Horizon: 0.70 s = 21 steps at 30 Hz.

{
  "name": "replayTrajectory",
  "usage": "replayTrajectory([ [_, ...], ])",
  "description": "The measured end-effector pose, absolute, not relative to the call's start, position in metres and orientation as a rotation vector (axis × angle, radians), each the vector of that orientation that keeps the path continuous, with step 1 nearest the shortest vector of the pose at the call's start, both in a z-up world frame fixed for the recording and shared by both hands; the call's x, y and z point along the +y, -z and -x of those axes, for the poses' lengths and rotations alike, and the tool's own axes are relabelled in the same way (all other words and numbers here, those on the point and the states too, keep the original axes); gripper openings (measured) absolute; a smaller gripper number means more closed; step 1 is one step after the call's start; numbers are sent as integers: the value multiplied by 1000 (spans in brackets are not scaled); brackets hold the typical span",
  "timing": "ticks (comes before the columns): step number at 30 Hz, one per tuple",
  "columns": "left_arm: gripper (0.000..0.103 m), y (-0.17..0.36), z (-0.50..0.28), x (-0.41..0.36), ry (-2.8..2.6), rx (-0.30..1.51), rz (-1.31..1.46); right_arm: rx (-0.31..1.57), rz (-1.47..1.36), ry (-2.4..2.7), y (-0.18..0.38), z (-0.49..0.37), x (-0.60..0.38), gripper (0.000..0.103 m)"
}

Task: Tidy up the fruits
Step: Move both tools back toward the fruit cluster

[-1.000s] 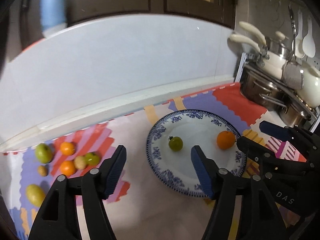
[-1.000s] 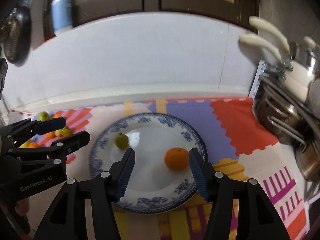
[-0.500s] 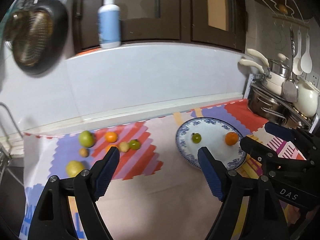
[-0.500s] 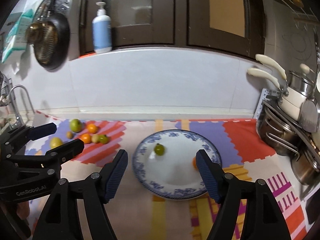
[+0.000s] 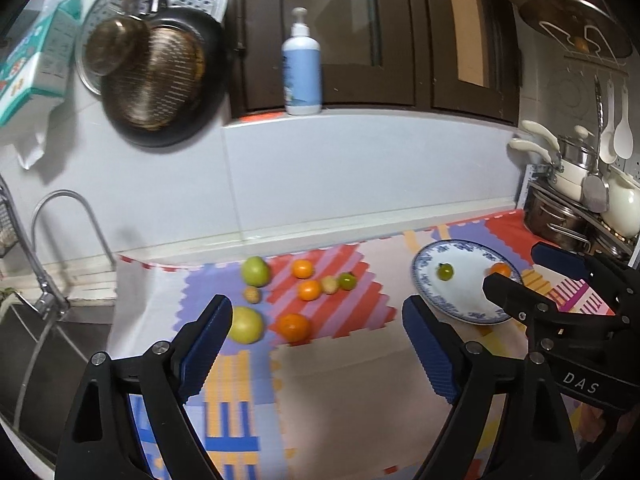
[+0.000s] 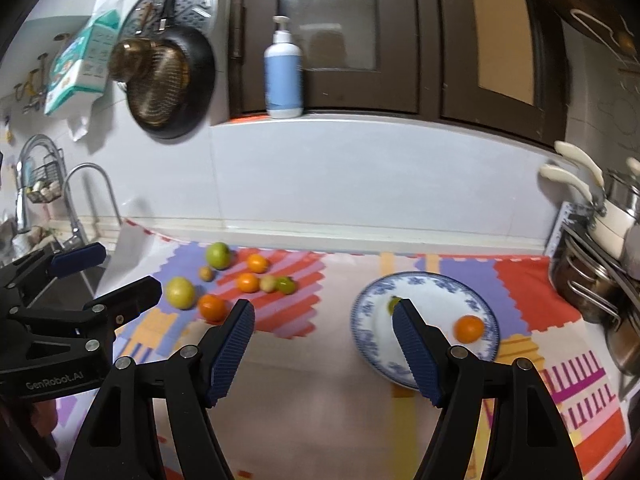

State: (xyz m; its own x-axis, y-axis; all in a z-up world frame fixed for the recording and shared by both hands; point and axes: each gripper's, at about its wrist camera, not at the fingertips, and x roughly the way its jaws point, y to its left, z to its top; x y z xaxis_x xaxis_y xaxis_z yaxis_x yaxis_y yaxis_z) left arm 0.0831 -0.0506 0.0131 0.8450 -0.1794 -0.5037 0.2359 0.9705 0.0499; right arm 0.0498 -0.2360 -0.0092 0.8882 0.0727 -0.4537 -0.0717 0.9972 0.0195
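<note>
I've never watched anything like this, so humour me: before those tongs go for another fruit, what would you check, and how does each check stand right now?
1. Left tongs empty and open: ok; they have just been opening, nothing between them.
2. Right tongs empty and open: ok.
3. Plate has free room: ok; only a small green fruit and an orange lie on it.
4. Loose fruits left on the mat: ok, eight in view.
5. Clear way to the pile: ok.
6. Fruit firmness: cannot tell.
</note>
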Motion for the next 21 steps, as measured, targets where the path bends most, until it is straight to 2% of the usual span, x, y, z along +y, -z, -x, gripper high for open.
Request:
replayTrajectory([
  [21,90,7,-108,26,155,496,-186,505,59,-209,26,-89,-144,72],
])
